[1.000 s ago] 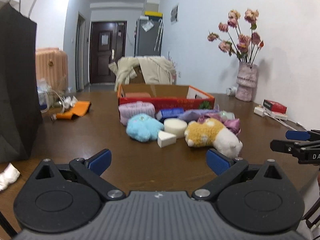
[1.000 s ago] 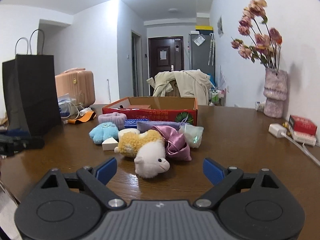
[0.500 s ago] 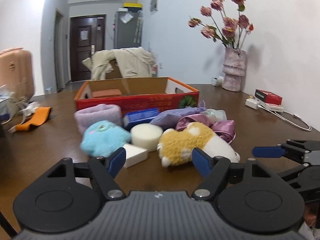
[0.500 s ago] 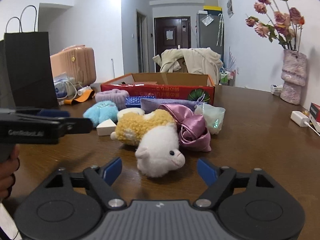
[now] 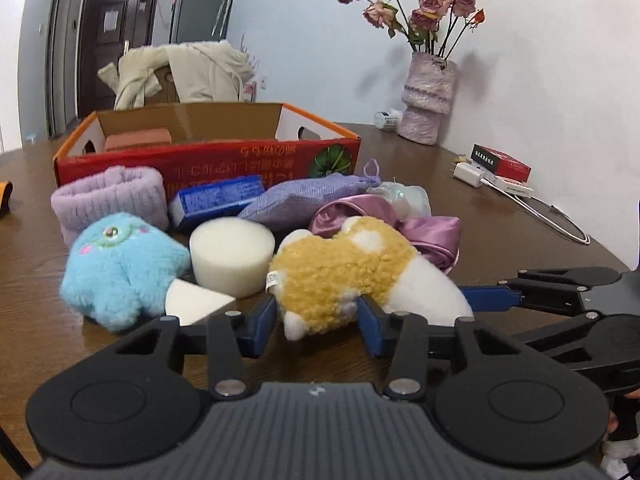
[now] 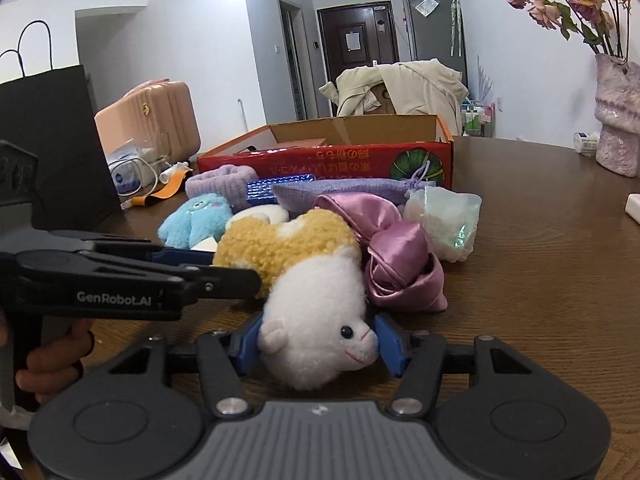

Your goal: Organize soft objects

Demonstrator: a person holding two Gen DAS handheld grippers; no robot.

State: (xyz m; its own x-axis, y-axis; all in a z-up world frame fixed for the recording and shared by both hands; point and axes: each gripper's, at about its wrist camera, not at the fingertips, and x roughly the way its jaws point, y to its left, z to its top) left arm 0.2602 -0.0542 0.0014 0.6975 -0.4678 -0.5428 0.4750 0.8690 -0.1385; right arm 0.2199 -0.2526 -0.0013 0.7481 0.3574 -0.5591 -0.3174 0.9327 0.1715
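two low tabletop views, close, converging on plush sheep (image 5: 352, 268)

Both grippers (image 5: 318, 320) (image 6: 318, 344) now around plush (image 6: 316, 300)

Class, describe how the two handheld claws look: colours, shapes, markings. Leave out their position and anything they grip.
Both claws are matte black. The left claw and right claw each have blue pads on angled black arms, round discs either side, silver rivets and a grey ribbed body. Seen side-on, the left claw bears white "GenRobot.AI" lettering. No cables or sleeves are visible.
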